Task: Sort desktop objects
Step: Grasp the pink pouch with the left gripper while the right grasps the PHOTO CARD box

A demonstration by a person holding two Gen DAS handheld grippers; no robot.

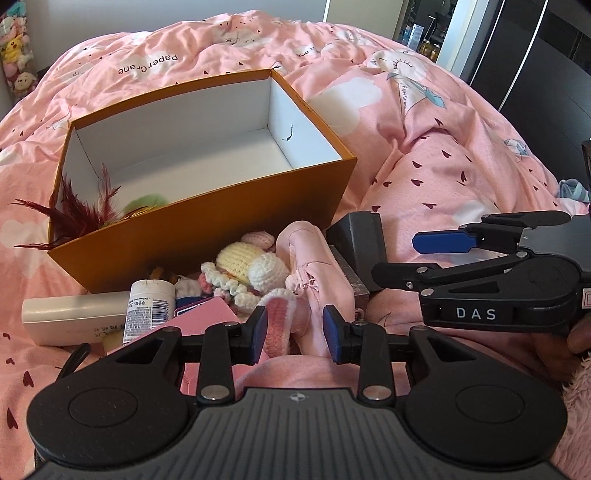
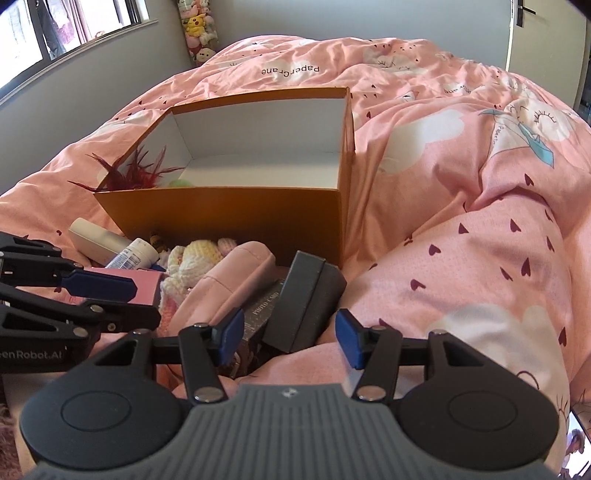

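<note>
An orange box (image 1: 207, 221) (image 2: 229, 210) with a white inside stands open on the pink bed; dark red feathers (image 1: 79, 214) (image 2: 136, 173) and something green (image 1: 146, 205) lie in its near left corner. In front of it lies a pile: a pink pouch (image 1: 314, 269) (image 2: 229, 280), crochet toys (image 1: 243, 266) (image 2: 192, 258), a white bottle (image 1: 149, 306) (image 2: 133, 254), a cream case (image 1: 70, 317), a pink card (image 1: 207, 314) and a dark grey box (image 1: 360, 240) (image 2: 306, 302). My left gripper (image 1: 294, 334) is open, its fingers astride the pouch's near end and a pink-and-white crochet piece. My right gripper (image 2: 290, 341) is open just before the grey box.
The pink quilt (image 2: 480, 258) bulges in a high fold at the right of the pile. Plush toys (image 2: 195, 29) hang at the far wall by a window. A "photo card" box (image 2: 262, 306) lies under the grey box.
</note>
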